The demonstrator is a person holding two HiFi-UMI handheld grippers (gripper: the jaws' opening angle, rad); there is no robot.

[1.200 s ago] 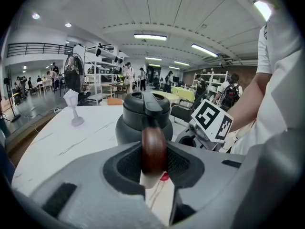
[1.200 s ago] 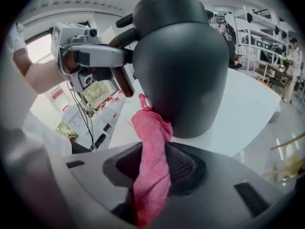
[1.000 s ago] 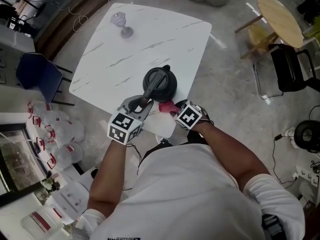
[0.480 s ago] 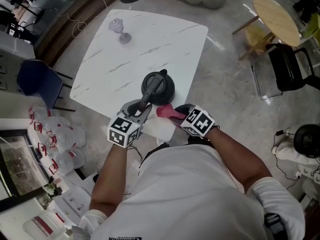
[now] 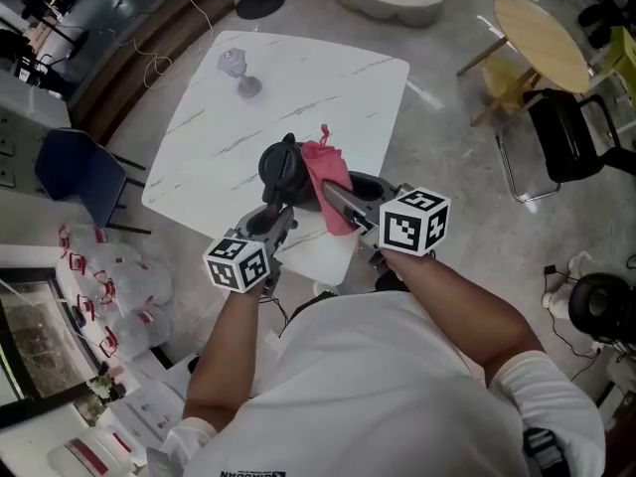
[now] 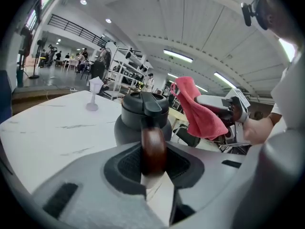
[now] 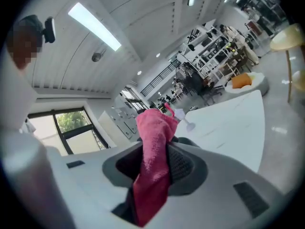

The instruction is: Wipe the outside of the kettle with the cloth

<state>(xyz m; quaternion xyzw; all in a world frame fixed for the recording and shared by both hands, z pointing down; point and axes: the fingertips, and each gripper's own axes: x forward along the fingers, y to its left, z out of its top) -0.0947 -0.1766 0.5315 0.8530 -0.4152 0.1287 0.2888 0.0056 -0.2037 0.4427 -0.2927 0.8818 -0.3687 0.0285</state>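
A dark kettle (image 5: 281, 167) stands near the front edge of the white marble table (image 5: 298, 78). My left gripper (image 5: 282, 213) is shut on its brown wooden handle (image 6: 153, 149), and the kettle body (image 6: 142, 120) rises just beyond the jaws. My right gripper (image 5: 335, 195) is shut on a pink cloth (image 5: 326, 175), which hangs raised right next to the kettle's right side. In the right gripper view the cloth (image 7: 155, 166) fills the gap between the jaws and drapes down. From the left gripper view the cloth (image 6: 198, 111) shows to the right of the kettle lid; whether it touches the kettle I cannot tell.
A stemmed glass (image 5: 238, 68) stands at the table's far left. A blue chair (image 5: 75, 167) sits left of the table. At the right are a round wooden table (image 5: 545, 38) and a black chair (image 5: 576, 132). The table's front corner (image 5: 333, 261) lies under my grippers.
My right gripper has lifted the pink cloth from low by the table's front edge up beside the kettle. The left gripper keeps its hold on the handle, rolled a little.
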